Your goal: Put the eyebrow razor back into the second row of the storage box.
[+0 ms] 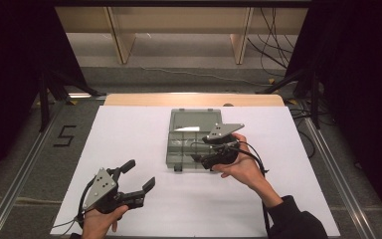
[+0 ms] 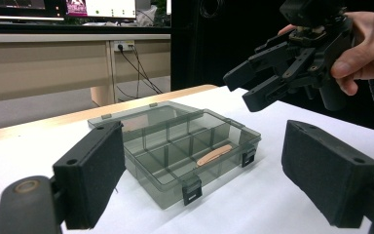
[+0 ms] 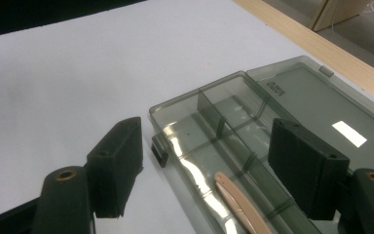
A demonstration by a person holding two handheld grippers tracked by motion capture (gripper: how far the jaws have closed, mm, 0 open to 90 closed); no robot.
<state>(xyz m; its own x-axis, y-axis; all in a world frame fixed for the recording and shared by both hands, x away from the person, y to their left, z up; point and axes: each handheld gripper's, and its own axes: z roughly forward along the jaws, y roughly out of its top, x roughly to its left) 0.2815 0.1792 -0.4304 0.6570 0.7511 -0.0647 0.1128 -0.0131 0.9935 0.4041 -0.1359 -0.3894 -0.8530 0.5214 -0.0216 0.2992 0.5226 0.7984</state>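
The right gripper (image 1: 204, 158) is being held with its jaws apart and nothing between them, just above the near right part of the compartment box (image 1: 194, 139). A tan flat stick (image 3: 241, 204) is lying in one compartment, directly beneath those jaws. The box lid (image 3: 321, 105) is lying open flat on the far side. The left gripper (image 1: 139, 175) is being held spread wide and empty, well apart from the box's near left corner. Bare white table (image 1: 129, 134) is surrounding the box.

Dim room, soft overhead glare
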